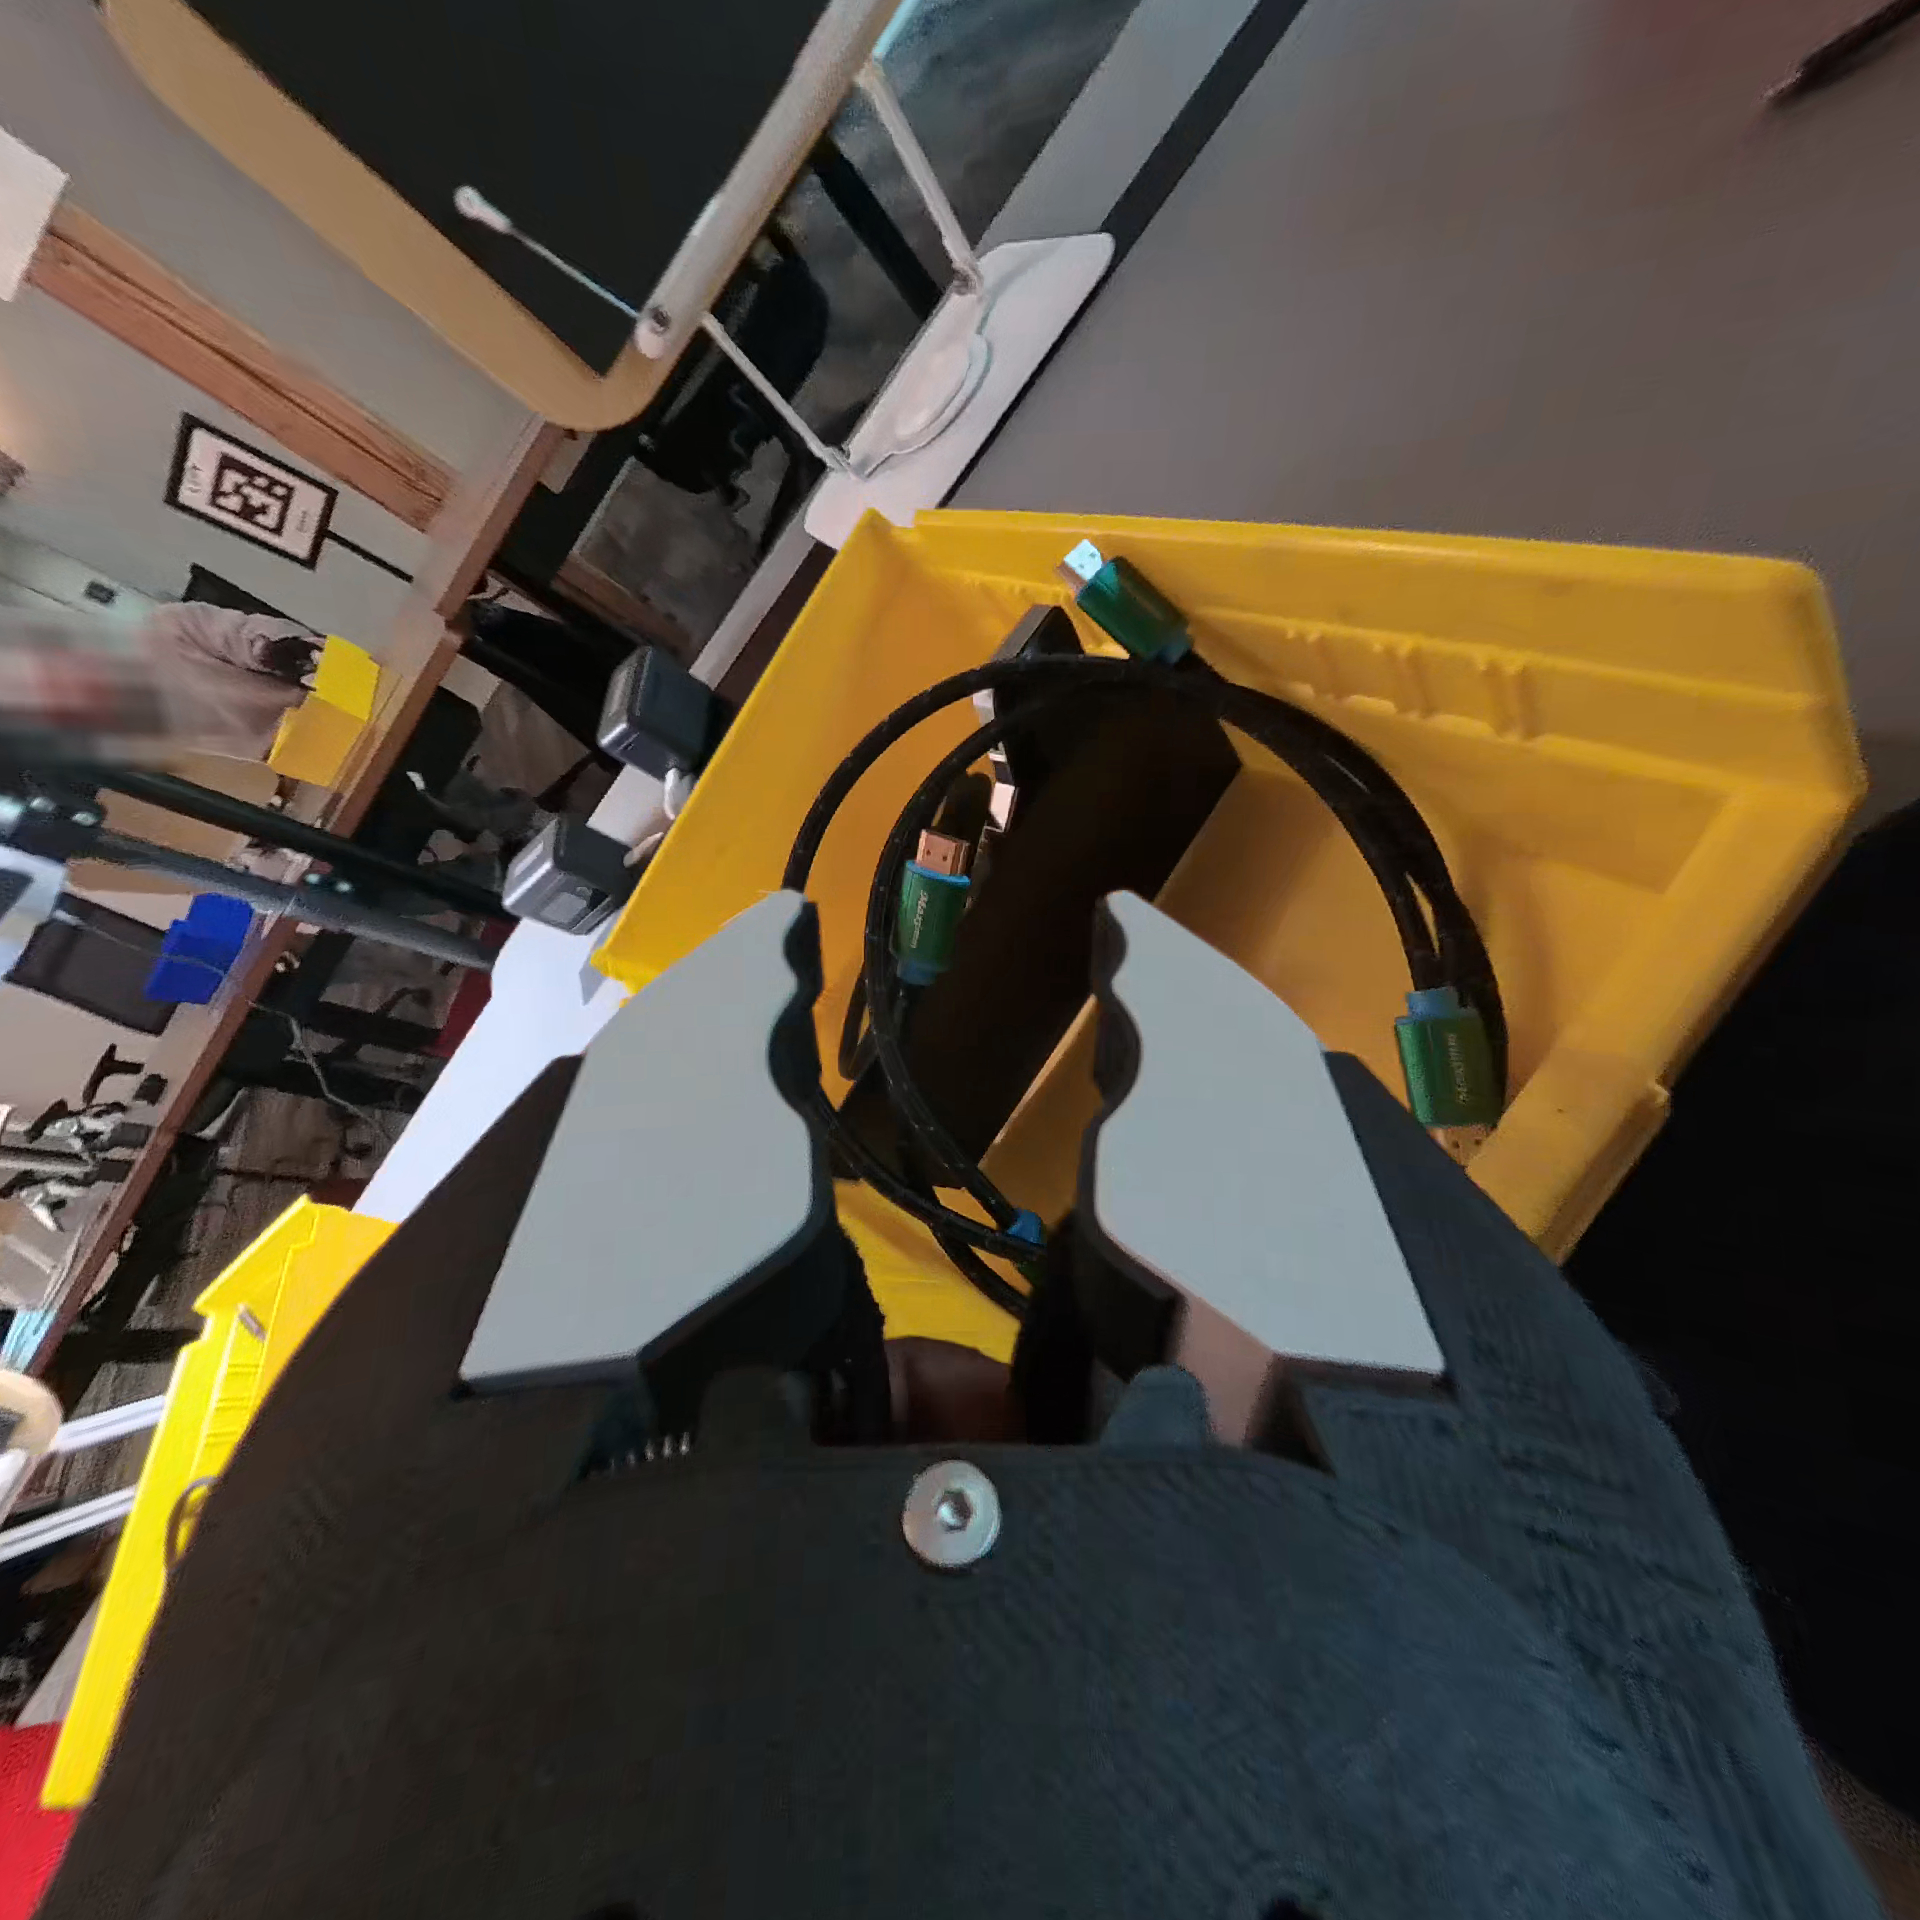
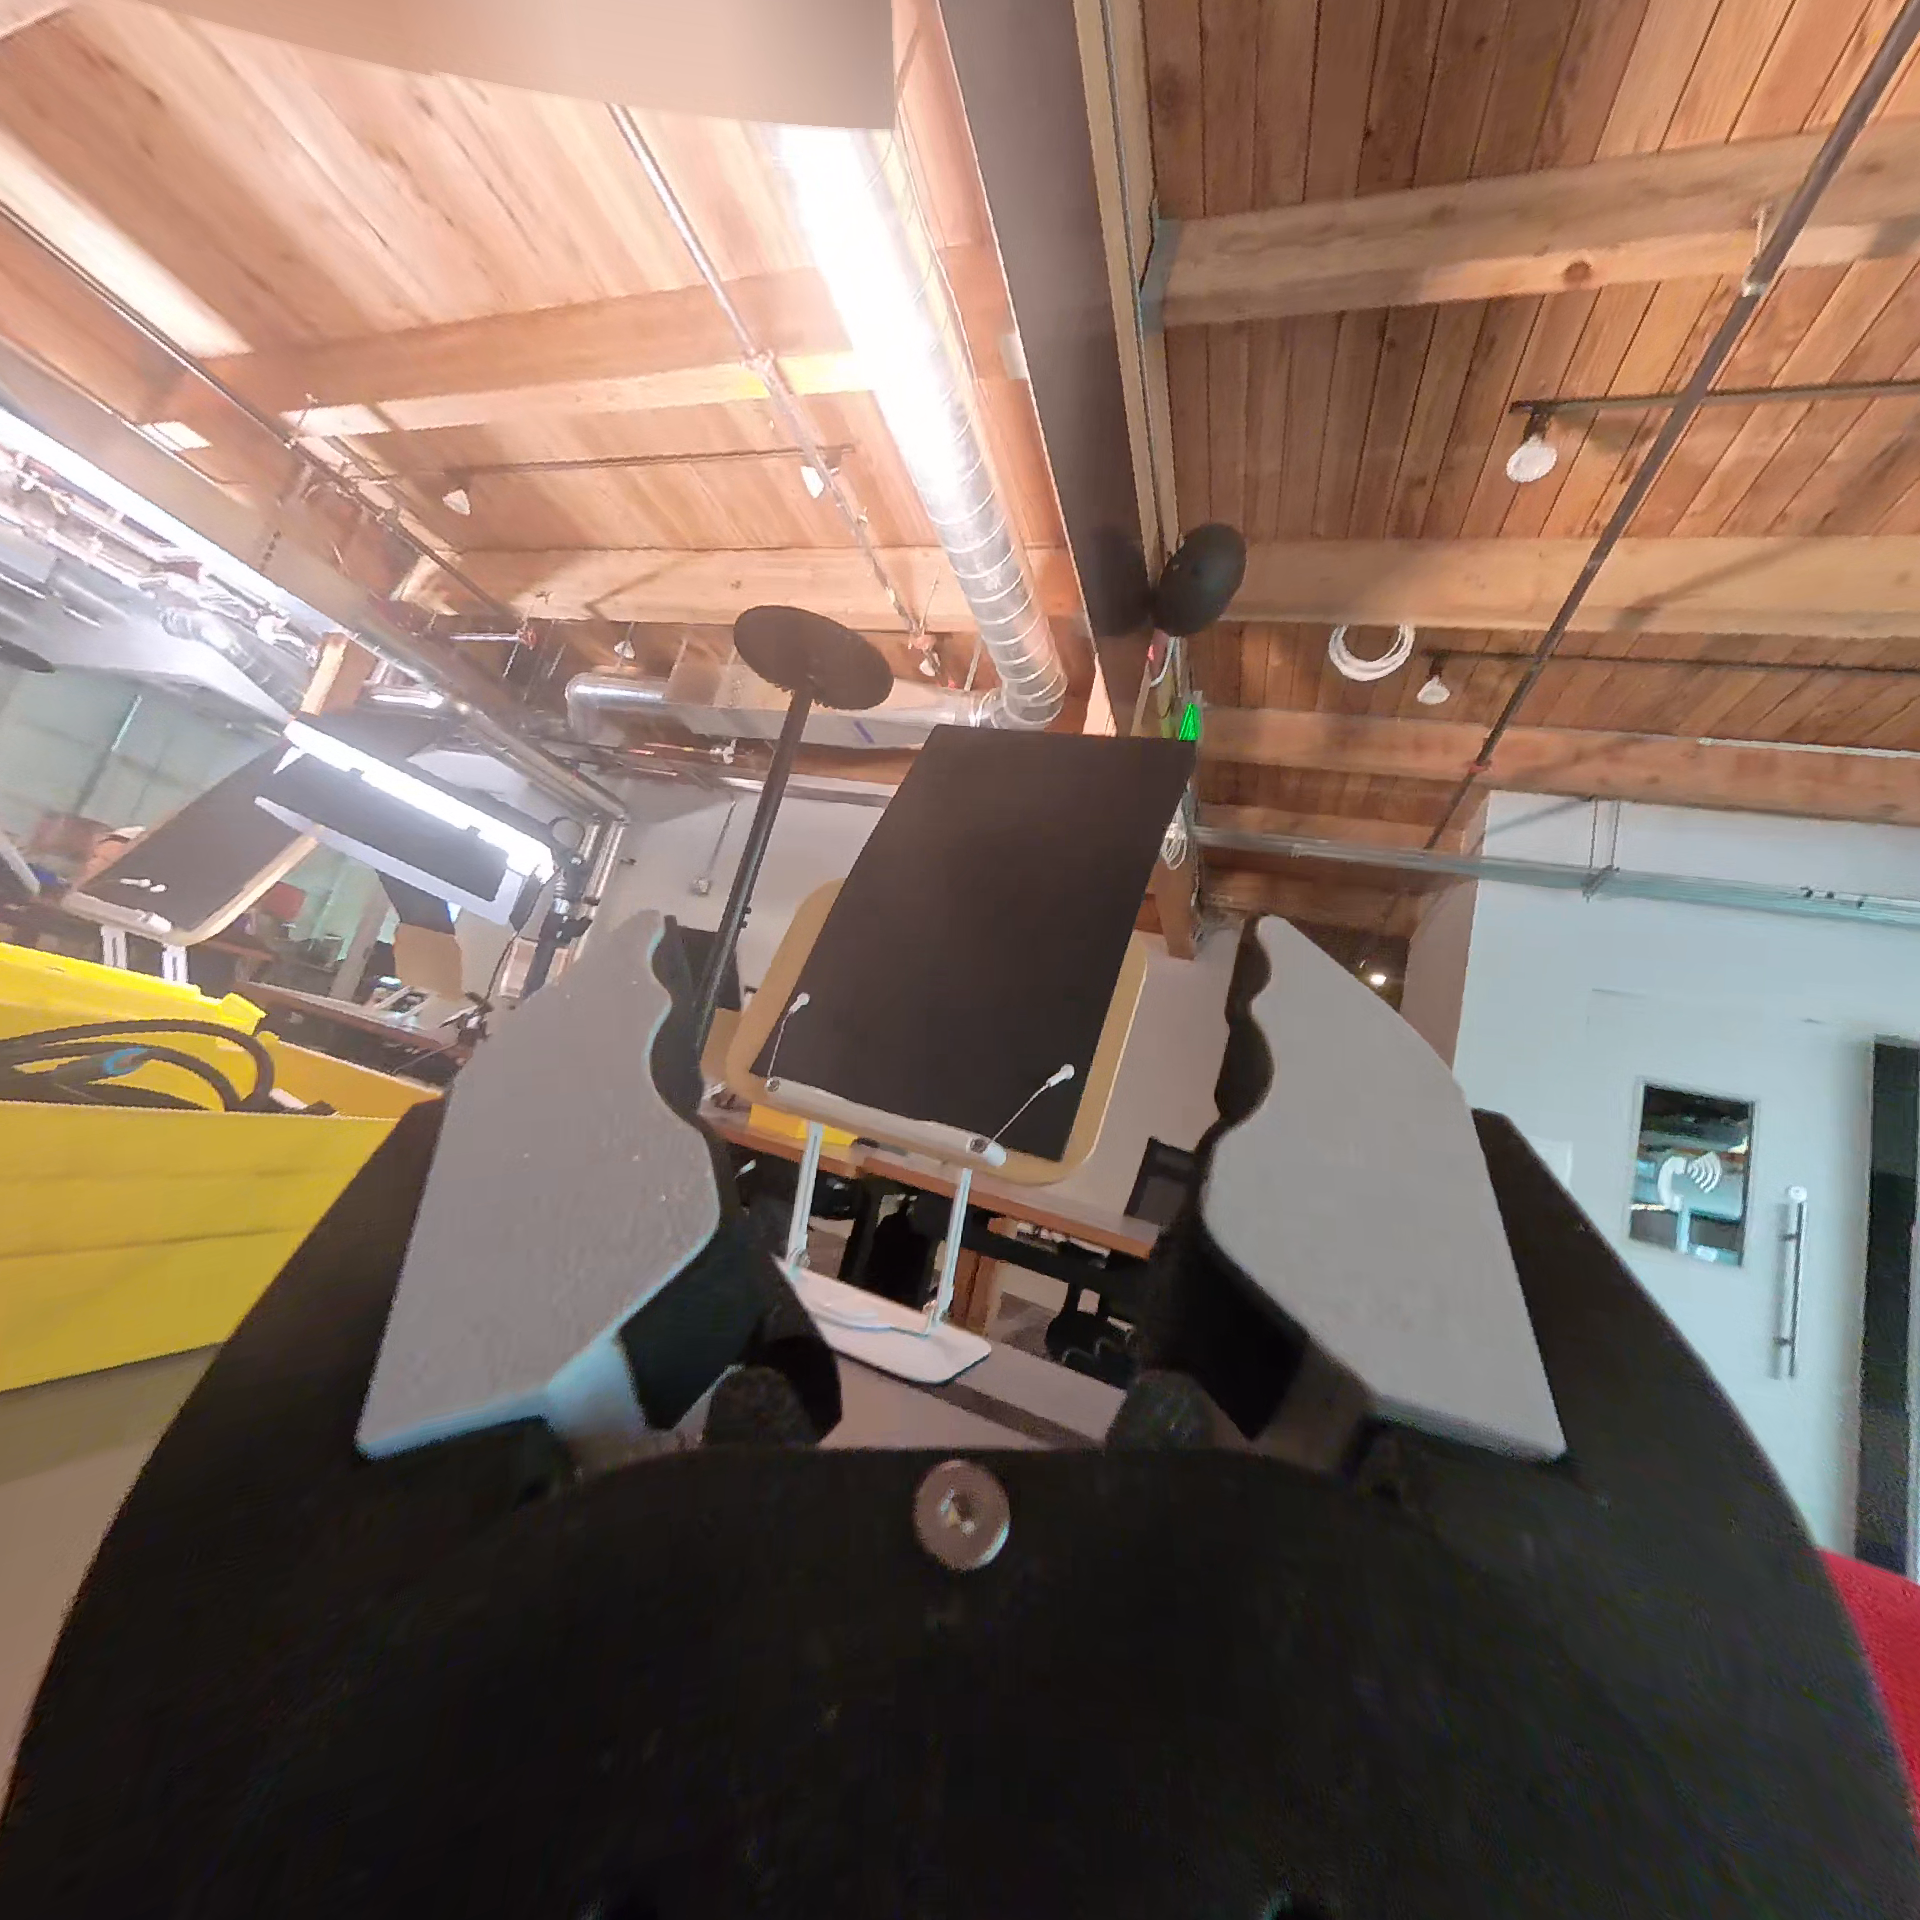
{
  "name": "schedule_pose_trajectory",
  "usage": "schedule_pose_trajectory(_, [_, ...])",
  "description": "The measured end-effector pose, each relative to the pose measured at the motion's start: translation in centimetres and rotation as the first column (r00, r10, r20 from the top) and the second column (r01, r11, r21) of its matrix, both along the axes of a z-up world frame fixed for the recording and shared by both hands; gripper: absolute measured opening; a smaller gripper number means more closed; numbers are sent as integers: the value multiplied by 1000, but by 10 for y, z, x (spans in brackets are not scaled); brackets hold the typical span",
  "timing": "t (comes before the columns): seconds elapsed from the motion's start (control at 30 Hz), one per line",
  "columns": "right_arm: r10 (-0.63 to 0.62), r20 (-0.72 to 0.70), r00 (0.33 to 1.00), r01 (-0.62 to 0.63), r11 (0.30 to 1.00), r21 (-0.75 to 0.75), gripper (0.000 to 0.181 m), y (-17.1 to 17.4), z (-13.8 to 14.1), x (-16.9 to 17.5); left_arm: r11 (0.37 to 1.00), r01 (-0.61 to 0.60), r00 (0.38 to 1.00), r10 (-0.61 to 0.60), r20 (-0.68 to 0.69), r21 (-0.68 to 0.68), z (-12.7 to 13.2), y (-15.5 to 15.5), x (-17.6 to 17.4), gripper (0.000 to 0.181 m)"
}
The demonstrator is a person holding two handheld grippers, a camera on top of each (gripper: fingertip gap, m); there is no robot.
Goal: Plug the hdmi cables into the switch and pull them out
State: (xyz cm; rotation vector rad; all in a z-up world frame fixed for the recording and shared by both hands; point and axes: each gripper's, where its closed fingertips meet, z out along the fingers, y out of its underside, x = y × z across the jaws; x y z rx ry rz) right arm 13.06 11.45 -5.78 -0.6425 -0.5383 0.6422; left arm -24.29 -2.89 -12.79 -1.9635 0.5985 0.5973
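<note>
Left gripper (image 1: 951, 961) open, empty, above yellow bin (image 1: 1621, 831). Inside: black switch (image 1: 1101, 821) slanting wall to wall, cables (image 1: 1382, 821) looped around it, plugs loose. Right gripper (image 2: 956, 1029) open, empty, beside bin rim (image 2: 156, 1195), aimed at ceiling.

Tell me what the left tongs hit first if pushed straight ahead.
Probably the black switch standing in the yellow bin, or the cable looped around it; depth is unclear. The left tongs are open.

Yellow bin (image 1: 1558, 665) — smooth moulded plastic; cables (image 1: 1444, 883) braided, matt; switch (image 1: 1091, 831) glossy black; ceiling (image 2: 1455, 135) — bare wood planks.
</note>
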Motion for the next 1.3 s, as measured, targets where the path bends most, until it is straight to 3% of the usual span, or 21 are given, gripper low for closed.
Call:
schedule_pose_trajectory(0.1, [15, 14, 1000, -15, 1000, -12, 99, 1, -3, -3, 993, 18, 1000, -18, 4, -113, -4, 4, 4, 42])
schedule_pose_trajectory(0.2, [11, 24, 1000, -12, 1000, 8, 97, -2, -2, -3, 980, -61, 998, 55, -37, -188, -20, 16, -5, 36])
schedule_pose_trajectory(0.4, [7, 42, 999, -8, 1000, 17, 95, -2, -4, -5, 971, -212, 956, 182, -230, -111, -39, 45, -23, 32])
schedule_pose_trajectory(0.6, [3, 48, 999, -4, 1000, 28, 93, -4, -4, -4, 958, -269, 931, 233, -280, -96, -53, 55, -35, 28])
schedule_pose_trajectory(0.73, [-2, 66, 998, 0, 1000, 31, 91, -4, -6, -6, 951, -304, 905, 270, -330, -56, -47, 54, -41, 12])
schedule_pose_trajectory(0.87, [-7, 67, 998, 4, 999, 34, 90, -4, -6, -7, 959, -280, 920, 282, -273, 46, -25, 46, -35, 10])
schedule_pose_trajectory(1.03, [-10, 72, 997, 8, 999, 32, 90, -3, -7, -7, 935, -253, 948, 291, -129, 250, 31, 13, -23, 9])
schedule_pose_trajectory(1.17, [-16, 77, 997, 13, 1000, 29, 89, -2, -8, -8, 875, -198, 980, 162, 119, 441, 79, -16, -12, 8])
schedule_pose_trajectory(1.3, [-16, 82, 997, 13, 999, 29, 88, -2, -8, -9, 816, -186, 953, 14, 303, 547, 102, -35, -25, 6])
